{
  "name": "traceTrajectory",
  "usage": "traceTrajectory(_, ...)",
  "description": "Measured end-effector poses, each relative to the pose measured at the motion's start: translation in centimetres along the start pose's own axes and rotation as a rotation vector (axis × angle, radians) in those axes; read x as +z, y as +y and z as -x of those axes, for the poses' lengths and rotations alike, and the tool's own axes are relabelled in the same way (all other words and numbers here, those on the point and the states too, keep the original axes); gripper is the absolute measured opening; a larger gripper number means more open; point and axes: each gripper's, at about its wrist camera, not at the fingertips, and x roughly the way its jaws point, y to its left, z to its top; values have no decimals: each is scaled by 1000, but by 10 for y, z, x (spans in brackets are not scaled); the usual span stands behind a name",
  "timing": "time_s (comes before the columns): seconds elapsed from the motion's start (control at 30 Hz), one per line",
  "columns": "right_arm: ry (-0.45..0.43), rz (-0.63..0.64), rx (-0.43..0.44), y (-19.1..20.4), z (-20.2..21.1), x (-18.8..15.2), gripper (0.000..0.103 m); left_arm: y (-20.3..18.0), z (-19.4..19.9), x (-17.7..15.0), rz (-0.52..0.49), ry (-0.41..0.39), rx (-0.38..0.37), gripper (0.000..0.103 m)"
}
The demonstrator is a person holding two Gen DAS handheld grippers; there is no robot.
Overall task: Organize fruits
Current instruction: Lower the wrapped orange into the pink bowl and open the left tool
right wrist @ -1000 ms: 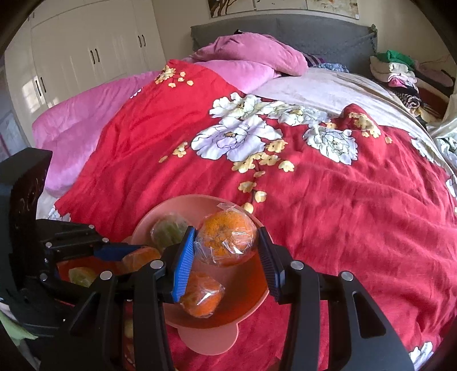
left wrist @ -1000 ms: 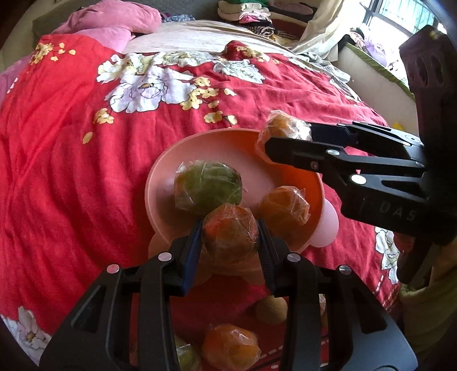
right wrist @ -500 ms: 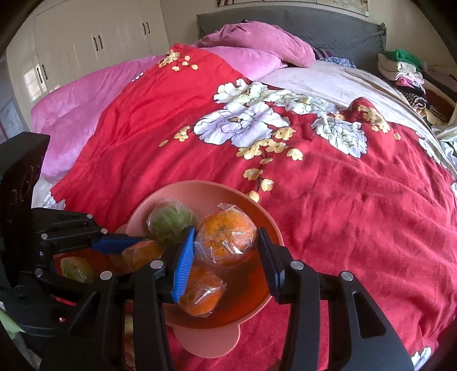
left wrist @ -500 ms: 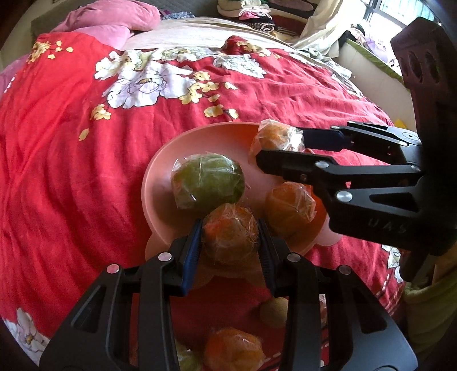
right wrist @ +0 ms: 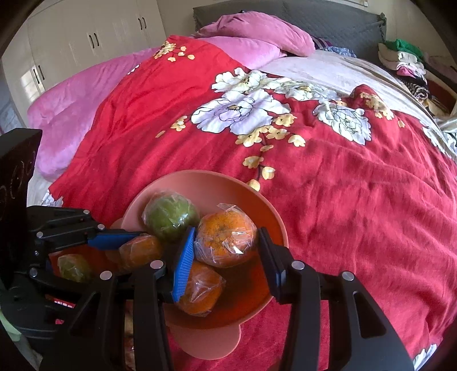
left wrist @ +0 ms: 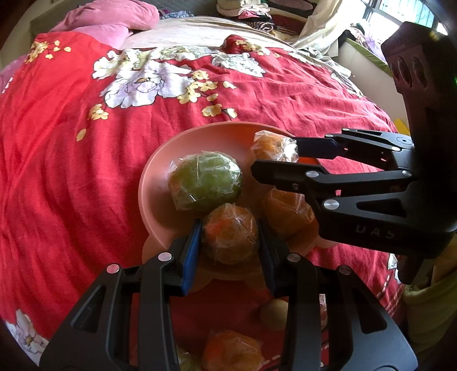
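Left wrist view: pink bowl (left wrist: pixel 160 182) on red floral bedspread (left wrist: pixel 71 171). In the bowl: green fruit in clear wrap (left wrist: pixel 204 181), wrapped orange (left wrist: pixel 285 211) to its right. Left gripper (left wrist: pixel 230 242) pinches a wrapped orange fruit (left wrist: pixel 230 238) at the bowl's near rim, both pads pressed on the wrap. Right gripper (left wrist: pixel 281 155) reaches in from the right w/ another wrapped orange (left wrist: pixel 271 145) at the bowl's far side. Nearer than the bowl, loose fruit on the spread: small tan one (left wrist: pixel 274 312), wrapped orange one (left wrist: pixel 231 352). Pink pillow (left wrist: pixel 114 17) far beyond the bowl.

Right wrist view: right gripper (right wrist: pixel 227 242) over the bowl (right wrist: pixel 265 205) centre; speckled orange in wrap (right wrist: pixel 225 238) sits btwn fingers, left pad touching, right pad just clear, i.e. parted. Another wrapped orange (right wrist: pixel 200 291) below it. White wardrobe (right wrist: pixel 85 37) and grey headboard (right wrist: pixel 328 20) behind.
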Motion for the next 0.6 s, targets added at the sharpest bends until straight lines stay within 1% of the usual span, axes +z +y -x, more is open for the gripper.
traceTrajectory(0.17, -11, -11, 10, -2, 3, 0, 47, -1, -1, 1, -1, -1, -3, 29)
traceTrajectory(0.4, -29, -17, 11, -4, 10, 2, 49, -2, 1, 2, -2, -4, 3, 29)
traceTrajectory(0.5, -36, -18, 12, -4, 12, 3, 53, -2, 2, 2, 1, -9, 6, 33)
traceTrajectory(0.6, -44, -16, 13, -3, 16, 4, 54, -1, 5, 4, 1, -17, 8, 33)
